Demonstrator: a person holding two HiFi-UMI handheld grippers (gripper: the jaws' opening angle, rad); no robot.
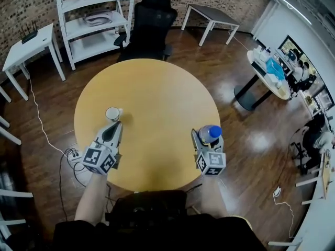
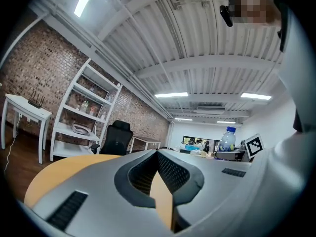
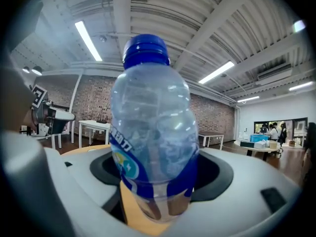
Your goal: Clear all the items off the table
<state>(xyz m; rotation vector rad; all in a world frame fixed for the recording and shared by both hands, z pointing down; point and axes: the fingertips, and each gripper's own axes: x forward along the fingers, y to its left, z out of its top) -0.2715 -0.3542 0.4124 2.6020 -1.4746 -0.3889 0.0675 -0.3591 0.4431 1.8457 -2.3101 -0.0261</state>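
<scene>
A white cup [image 1: 112, 113] stands on the round wooden table [image 1: 157, 88], left of the middle. My left gripper [image 1: 115, 124] rests just behind the cup with its tip close to it; its jaws [image 2: 158, 154] are shut with nothing between them, and the cup is hidden in the left gripper view. On the table's right side stands a clear water bottle [image 1: 210, 133] with a blue cap and blue label. My right gripper [image 1: 208, 140] is closed round its lower body [image 3: 155, 147], and the bottle stays upright on the tabletop. The bottle [image 2: 227, 139] also shows far right in the left gripper view.
A black office chair [image 1: 149, 27] stands behind the table, with a white shelf unit [image 1: 97, 20] to its left. A white side table [image 1: 29, 46] is at far left. A second round table [image 1: 267, 72] with clutter stands at right. A cable [image 1: 49, 140] runs over the wooden floor.
</scene>
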